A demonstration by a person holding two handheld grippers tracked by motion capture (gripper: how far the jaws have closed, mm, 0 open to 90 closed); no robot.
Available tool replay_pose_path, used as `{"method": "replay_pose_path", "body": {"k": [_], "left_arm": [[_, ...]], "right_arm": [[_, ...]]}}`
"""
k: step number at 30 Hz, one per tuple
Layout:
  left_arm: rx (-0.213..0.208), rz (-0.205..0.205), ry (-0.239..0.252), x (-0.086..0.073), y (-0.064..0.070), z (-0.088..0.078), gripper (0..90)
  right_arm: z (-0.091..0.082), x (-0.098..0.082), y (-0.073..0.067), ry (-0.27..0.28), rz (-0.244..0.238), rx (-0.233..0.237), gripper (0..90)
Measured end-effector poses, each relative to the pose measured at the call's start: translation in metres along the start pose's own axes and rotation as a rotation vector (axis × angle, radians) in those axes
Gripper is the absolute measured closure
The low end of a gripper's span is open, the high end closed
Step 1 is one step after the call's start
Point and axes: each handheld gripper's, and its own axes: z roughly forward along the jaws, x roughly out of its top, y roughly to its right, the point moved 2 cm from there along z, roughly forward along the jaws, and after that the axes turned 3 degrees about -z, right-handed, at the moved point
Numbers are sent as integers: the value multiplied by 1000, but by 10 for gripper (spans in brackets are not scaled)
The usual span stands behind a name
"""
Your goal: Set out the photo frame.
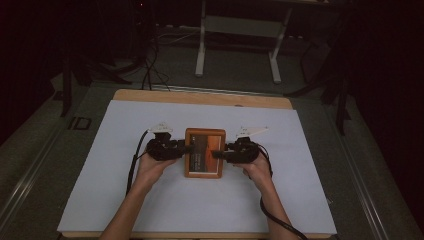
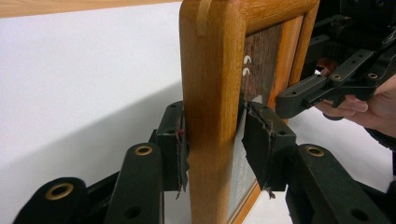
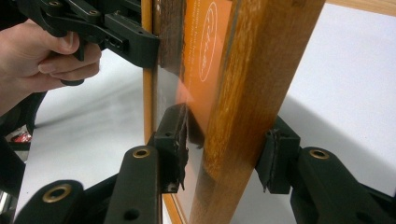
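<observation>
A wooden picture frame (image 1: 204, 152) with an orange-and-brown print under glass is held between my two grippers over the white sheet (image 1: 150, 200). My left gripper (image 1: 187, 149) clamps the frame's left rail (image 2: 210, 93), one pad on the wooden back and the other on the front (image 2: 212, 140). My right gripper (image 1: 219, 153) grips the opposite rail (image 3: 247, 93) the same way, its pads pressing front and back (image 3: 227, 147). Each gripper view also shows the other gripper farther off (image 2: 303, 93) (image 3: 116, 37), with a hand around it.
The white sheet covers a wooden table whose far edge (image 1: 200, 97) shows. Beyond it stand metal stand legs (image 1: 200, 50) and floor cables (image 1: 147, 70). A cable (image 1: 270, 215) trails from the right gripper toward the near edge.
</observation>
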Motion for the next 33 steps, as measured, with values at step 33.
{"method": "replay_pose_path", "body": {"k": [33], "left_arm": [[4,-34,4,-12,-4,-17,448]], "right_arm": [[-8,0,-10,-82,-43,-57,403]]}}
